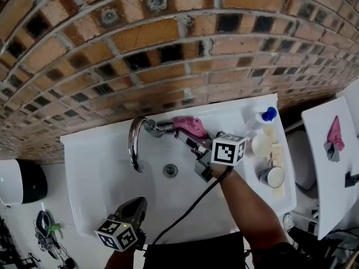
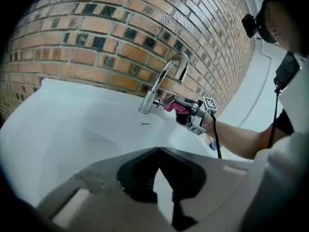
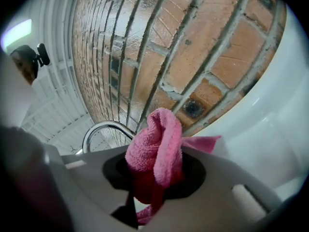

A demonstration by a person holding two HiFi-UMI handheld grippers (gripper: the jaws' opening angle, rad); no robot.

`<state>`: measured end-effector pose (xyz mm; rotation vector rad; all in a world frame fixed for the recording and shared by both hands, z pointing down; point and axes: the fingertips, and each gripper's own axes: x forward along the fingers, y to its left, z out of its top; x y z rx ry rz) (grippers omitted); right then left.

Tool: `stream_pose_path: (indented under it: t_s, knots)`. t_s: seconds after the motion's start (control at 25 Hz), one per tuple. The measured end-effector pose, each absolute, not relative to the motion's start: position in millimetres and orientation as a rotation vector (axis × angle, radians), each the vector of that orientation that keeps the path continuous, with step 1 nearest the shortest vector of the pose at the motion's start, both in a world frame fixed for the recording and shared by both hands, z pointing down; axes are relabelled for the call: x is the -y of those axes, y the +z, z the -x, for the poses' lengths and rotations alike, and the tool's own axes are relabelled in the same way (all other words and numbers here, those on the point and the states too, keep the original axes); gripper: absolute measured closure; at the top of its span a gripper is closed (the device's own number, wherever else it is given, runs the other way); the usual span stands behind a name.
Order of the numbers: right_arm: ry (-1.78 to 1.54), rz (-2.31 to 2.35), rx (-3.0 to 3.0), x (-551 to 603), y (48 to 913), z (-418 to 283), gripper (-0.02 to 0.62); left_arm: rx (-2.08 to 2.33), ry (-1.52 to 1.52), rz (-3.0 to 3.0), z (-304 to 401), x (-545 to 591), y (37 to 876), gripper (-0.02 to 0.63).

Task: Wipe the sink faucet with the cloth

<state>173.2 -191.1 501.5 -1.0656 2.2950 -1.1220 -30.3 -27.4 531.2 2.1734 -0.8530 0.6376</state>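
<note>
Brick wall behind a white sink. Right gripper: jaws clamped on pink cloth, which stands bunched above the jaws with one corner poking out to the right. In the head view the cloth sits at the sink's back ledge, against the side handle at the base of the faucet. Left gripper: jaws closed tip to tip, nothing between them; held low at the sink's front edge, well apart from the faucet. Drain: in the basin, between the two grippers. Right ledge of the sink: bottle with blue cap and cup.
</note>
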Motion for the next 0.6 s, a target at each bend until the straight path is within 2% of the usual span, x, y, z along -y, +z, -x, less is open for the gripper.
stream_pose_path:
  t_s: [0.6]
  knots:
    - [-0.995,1.178,-2.362,164.3,461.4,-163.4,0.485,0.763,0.629,-2.251,51.4,22.5,516.9,0.6]
